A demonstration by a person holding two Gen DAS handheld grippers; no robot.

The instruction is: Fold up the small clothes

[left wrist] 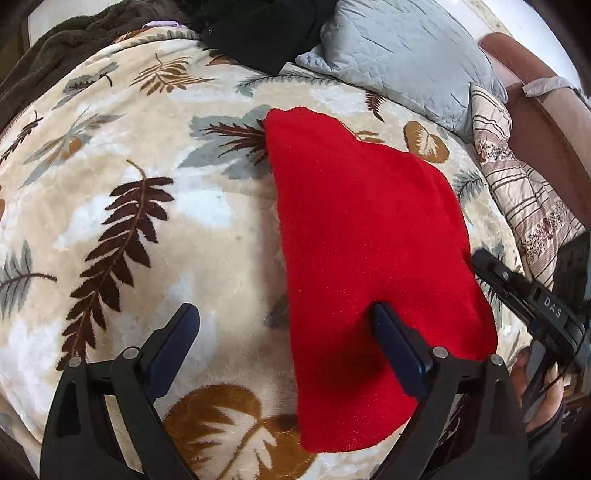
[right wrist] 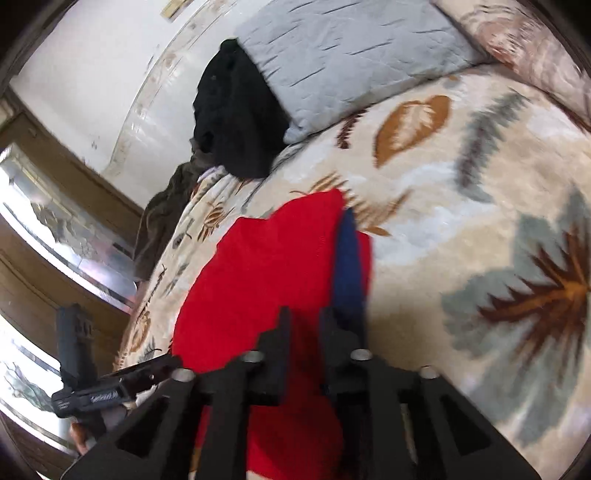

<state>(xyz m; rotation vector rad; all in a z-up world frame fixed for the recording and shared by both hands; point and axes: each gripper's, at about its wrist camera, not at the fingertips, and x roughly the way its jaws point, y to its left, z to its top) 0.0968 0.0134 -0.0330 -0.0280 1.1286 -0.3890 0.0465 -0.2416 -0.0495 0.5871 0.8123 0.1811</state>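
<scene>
Surface: a cream blanket (left wrist: 147, 229) with a fern and leaf print lies under the red cloth on every side I can see.

Grey quilted pillow (left wrist: 402, 55): beyond the far end of the red cloth, well apart from it, resting on the blanket.

Task item: the red cloth (left wrist: 369, 240) lies flat on the blanket as one long folded shape, with its narrow end away from me and its broad rounded end nearest the left wrist camera. Its surface is smooth, with one step in the outline along the far right edge.

Black garment (left wrist: 258, 26): heaped beyond the red cloth, touching the grey pillow's near corner, not touching the red cloth.

Striped cushion (left wrist: 517, 177): to the right of the red cloth, apart from it, at the blanket's edge.

Left gripper (left wrist: 288, 332): tongs spread wide and holding nothing. Its right finger stands over the near part of the red cloth and its left finger over bare blanket beside the cloth.

Right gripper (right wrist: 328, 266): at the red cloth's right edge. One blue finger lies on top of the fabric; the other is hidden by the red cloth, so cloth sits between the tongs. This view is blurred, and I cannot tell whether the pads are pinching it or standing loose.

A hand (left wrist: 543, 387) holds that tool, just right of the red cloth's near end.
</scene>
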